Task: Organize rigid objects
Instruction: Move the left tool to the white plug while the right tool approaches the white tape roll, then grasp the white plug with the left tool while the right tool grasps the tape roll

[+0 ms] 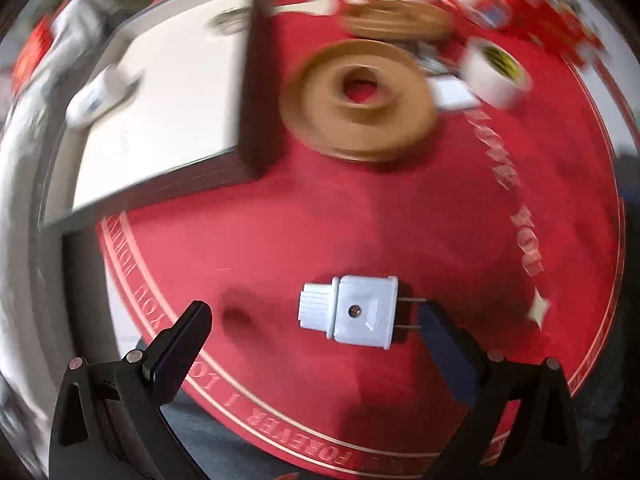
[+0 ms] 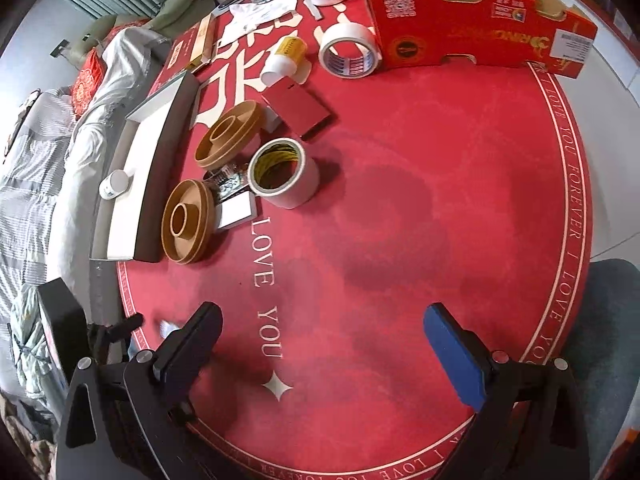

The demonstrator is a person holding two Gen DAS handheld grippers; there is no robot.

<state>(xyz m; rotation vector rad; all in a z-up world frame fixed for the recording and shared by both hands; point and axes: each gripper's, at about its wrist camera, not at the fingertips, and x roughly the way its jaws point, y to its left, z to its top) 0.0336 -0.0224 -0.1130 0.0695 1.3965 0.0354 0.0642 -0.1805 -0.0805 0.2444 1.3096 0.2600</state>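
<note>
A white electrical plug [image 1: 352, 312] lies on the red mat, its prongs touching or nearly touching the right finger. My left gripper [image 1: 316, 328] is open around it, fingers wide apart. The grey shallow box [image 1: 160, 92] with a white inside holds a small white bottle [image 1: 96, 98]; both also show in the right wrist view, box [image 2: 160, 160] and bottle [image 2: 114, 186]. Two tan plastic spools [image 2: 188, 222] [image 2: 228, 138] and a white tape roll [image 2: 282, 172] lie beside the box. My right gripper [image 2: 320, 340] is open and empty above bare mat.
A second tape roll [image 2: 348, 50], a yellow-labelled bottle [image 2: 284, 60], a red card box [image 2: 298, 110] and a large red carton [image 2: 480, 28] stand farther back. The round red mat [image 2: 440, 220] ends at the table's edge by a bed on the left.
</note>
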